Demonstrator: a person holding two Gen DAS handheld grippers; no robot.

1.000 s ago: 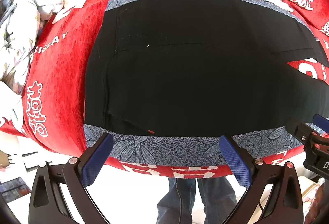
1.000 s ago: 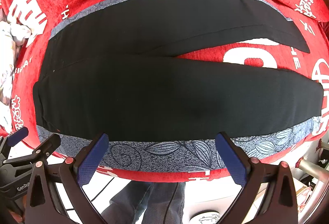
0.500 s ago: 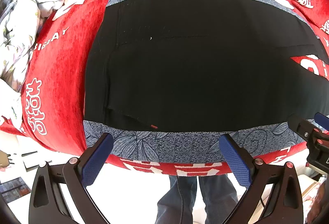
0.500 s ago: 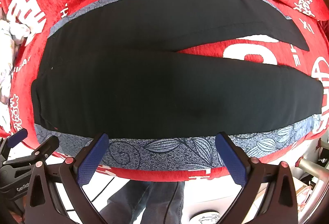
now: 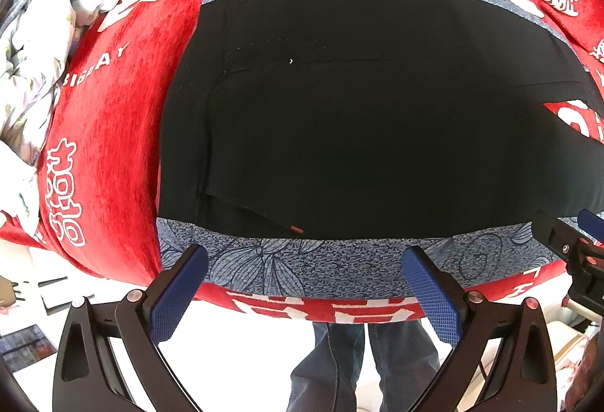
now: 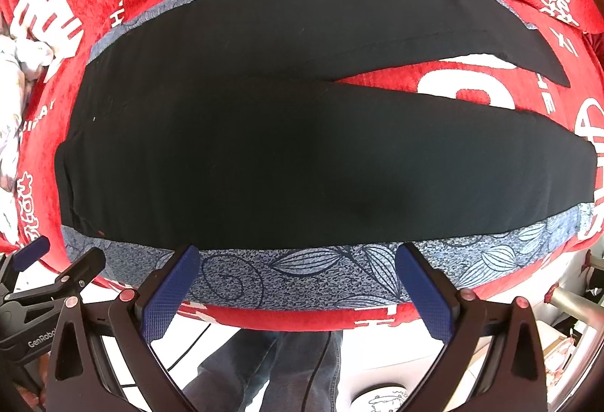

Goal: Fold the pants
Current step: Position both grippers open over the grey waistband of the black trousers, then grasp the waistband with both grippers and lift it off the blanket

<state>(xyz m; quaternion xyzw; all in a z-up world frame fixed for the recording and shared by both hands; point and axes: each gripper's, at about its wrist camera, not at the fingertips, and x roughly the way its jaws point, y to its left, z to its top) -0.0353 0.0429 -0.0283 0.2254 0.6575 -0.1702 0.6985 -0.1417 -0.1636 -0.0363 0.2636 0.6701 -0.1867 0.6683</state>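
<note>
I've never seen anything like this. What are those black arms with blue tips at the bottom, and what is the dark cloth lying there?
Those are two hand-held grippers a person carries, one per hand; no robot. Each round picture comes from a camera on one. The left hand-held gripper and right hand-held gripper both stand open, holding nothing, at the table's near edge. The black fabric pants lie flat, legs spread apart, on a blue-grey leaf-patterned cloth over a red velvety tablecloth with white lettering. Below are the person's jeans-clad legs.

Black pants (image 6: 287,155) spread flat, waistband at left, two legs splayed apart toward the right, unfolded.
</note>
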